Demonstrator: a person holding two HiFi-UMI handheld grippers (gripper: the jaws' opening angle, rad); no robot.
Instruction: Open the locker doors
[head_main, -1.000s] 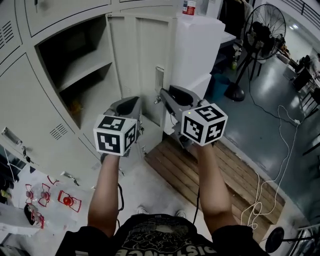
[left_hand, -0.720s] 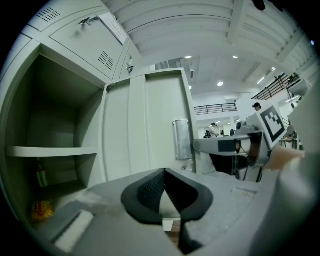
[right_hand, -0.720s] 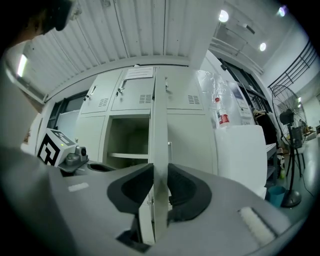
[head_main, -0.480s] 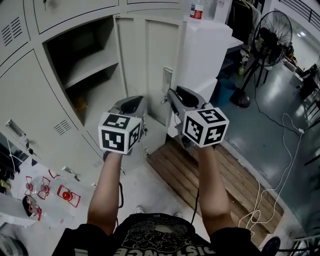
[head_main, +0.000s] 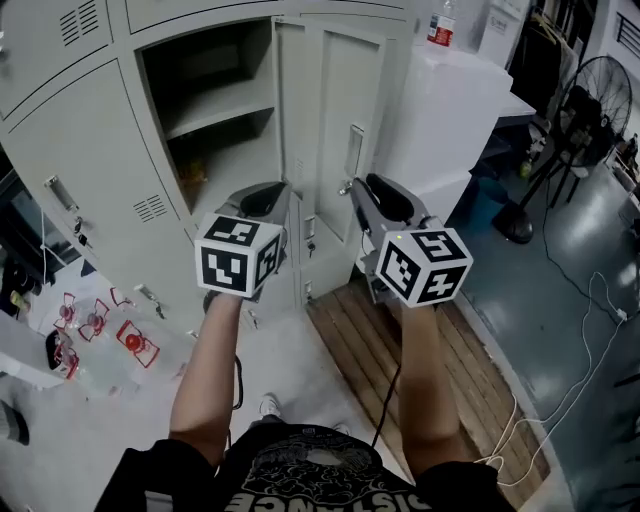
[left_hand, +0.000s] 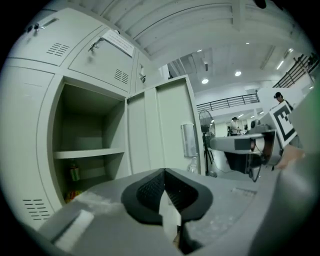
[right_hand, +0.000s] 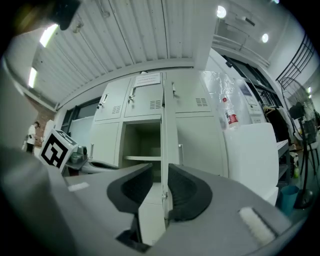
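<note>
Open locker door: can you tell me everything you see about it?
The open locker door is tall, pale grey and looks like painted metal. It is swung wide out from the right side of its locker, upright, showing its inner face with long pressed panels and a small latch box near the free edge. From the right gripper view it appears edge-on. The right claw is open near that edge, seemingly not touching it.

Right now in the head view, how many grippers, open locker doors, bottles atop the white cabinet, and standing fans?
Grippers: 2, the left gripper and right gripper
Open locker door: 1
Bottle atop the white cabinet: 1
Standing fan: 1
Total: 5
</note>
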